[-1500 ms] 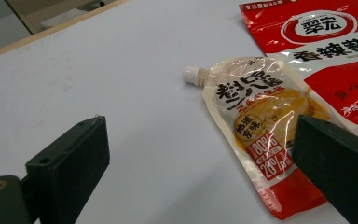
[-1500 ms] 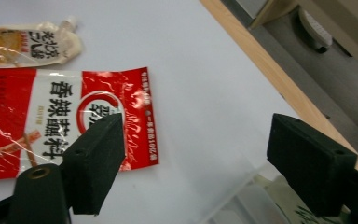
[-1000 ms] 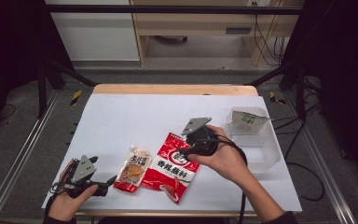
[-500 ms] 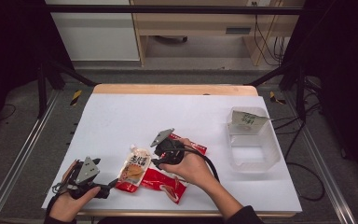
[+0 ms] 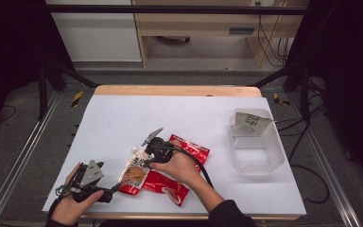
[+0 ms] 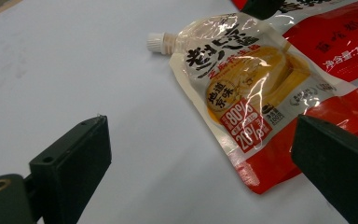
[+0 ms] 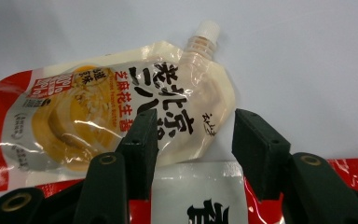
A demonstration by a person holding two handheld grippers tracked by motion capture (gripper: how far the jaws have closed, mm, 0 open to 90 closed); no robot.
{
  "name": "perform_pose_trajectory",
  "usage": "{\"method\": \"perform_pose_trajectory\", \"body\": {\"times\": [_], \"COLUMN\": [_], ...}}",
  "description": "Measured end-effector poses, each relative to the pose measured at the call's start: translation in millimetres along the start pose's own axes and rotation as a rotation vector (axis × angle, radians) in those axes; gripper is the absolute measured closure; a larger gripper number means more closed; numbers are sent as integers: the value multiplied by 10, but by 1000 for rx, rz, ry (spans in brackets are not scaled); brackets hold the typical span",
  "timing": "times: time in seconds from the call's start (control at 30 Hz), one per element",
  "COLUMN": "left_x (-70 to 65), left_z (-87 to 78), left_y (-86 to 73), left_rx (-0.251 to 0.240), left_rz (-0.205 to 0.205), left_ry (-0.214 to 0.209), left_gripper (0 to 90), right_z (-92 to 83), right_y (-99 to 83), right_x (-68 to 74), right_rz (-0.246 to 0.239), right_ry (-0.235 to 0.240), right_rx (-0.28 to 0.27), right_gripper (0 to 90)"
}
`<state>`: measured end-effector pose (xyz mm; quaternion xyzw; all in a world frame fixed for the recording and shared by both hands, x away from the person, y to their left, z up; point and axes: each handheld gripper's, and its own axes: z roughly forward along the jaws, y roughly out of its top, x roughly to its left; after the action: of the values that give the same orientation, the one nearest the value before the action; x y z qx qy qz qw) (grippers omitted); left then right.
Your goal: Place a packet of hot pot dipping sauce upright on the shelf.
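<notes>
A spout pouch with a white cap, yellow print and a red bottom lies flat near the table's front edge. Beside it on the right lies a red snack packet, partly under my right hand. My right gripper is low over the pouch's top end. In the right gripper view its jaws have just been closing; they straddle the pouch's upper corner below the cap without pressing it. My left gripper rests at the front left, open wide, aimed at the pouch's red bottom. The red packet lies beyond.
A clear plastic container with a paper label stands at the right side of the white table. Bare white surface stretches behind and to the left of the packets. Dark floor and frame rails surround the table.
My right hand has moved left and down, from over the red packet to the pouch's spout end, with its jaws narrower than before. The left gripper has stayed put.
</notes>
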<state>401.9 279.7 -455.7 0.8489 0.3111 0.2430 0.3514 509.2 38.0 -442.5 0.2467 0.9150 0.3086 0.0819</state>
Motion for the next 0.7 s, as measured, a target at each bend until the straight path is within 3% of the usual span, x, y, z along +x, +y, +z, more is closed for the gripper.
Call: {"method": "perform_pose_trajectory", "body": {"times": [0.37,0.7], "left_x": [-8,-5], "left_z": [17,22], "left_y": [-4,-7], "left_rx": [8,10], "left_rz": [1,-1], "left_ry": [-5,-4], "left_gripper": [49,50], "right_z": [141,195], "right_y": [-6,-20], "right_x": [-57,-74], "right_rz": [30,61], "right_ry": [-3,28], "right_rx": [23,33], "right_gripper": [486,475]}}
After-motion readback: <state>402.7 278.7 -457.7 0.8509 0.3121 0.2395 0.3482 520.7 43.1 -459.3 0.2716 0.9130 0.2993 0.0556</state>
